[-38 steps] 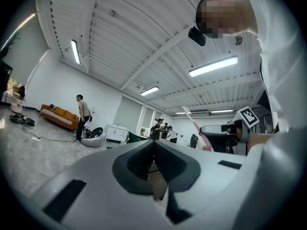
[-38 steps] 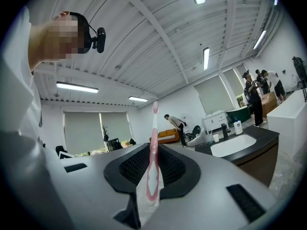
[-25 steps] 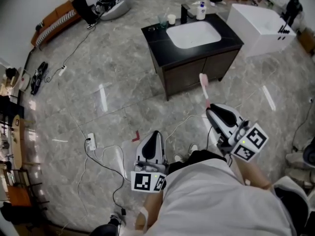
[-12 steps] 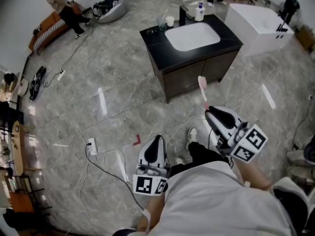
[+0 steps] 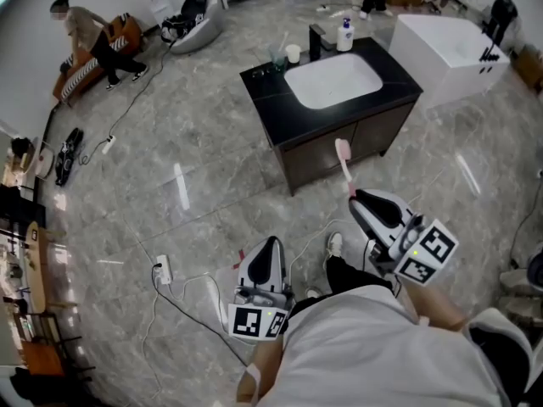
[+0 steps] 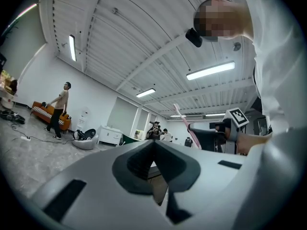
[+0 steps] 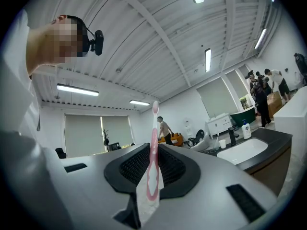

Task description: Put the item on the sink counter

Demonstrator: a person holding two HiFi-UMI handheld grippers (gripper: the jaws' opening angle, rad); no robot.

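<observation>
A grey marble-patterned floor (image 5: 195, 142) fills the room. A white pump bottle (image 5: 344, 35) stands near a small white cup (image 5: 293, 54) and a clear glass tumbler (image 5: 278, 58), the cup and tumbler just beside each other. To the right sits a large white rectangular block (image 5: 445, 49). A white power strip (image 5: 164, 269) lies on the floor with cables running from it. At far left a person in a beige top (image 5: 85, 28) bends by an orange striped sofa (image 5: 75, 76), near a white egg-shaped pod (image 5: 199, 13)
</observation>
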